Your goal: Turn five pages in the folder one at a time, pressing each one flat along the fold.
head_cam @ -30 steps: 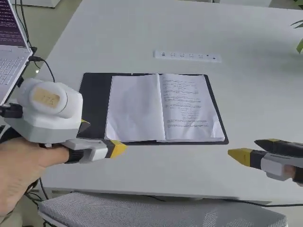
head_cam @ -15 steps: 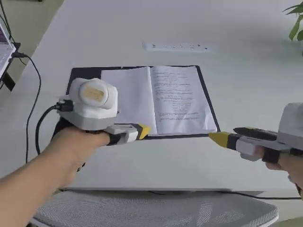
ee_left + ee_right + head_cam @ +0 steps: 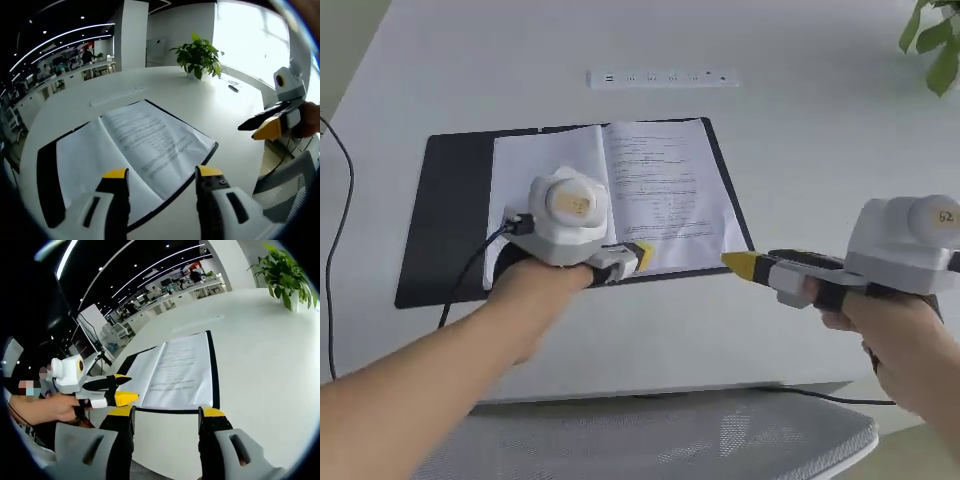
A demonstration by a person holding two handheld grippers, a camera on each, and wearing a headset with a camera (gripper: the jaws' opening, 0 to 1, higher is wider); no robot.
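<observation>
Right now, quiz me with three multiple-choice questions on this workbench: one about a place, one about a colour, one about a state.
1. The power strip lies: A) on the folder; B) on the table beyond the folder's far edge; C) between the folder and the person.
2. The tips of the left hand-held gripper and right hand-held gripper are: A) yellow; B) red; C) blue.
3. The folder is: A) shut; B) standing on edge; C) lying open.
Answers: 1 B, the head view shows it past that edge; 2 A, both gripper views show yellow tips; 3 C, white pages lie spread on its black cover.
</observation>
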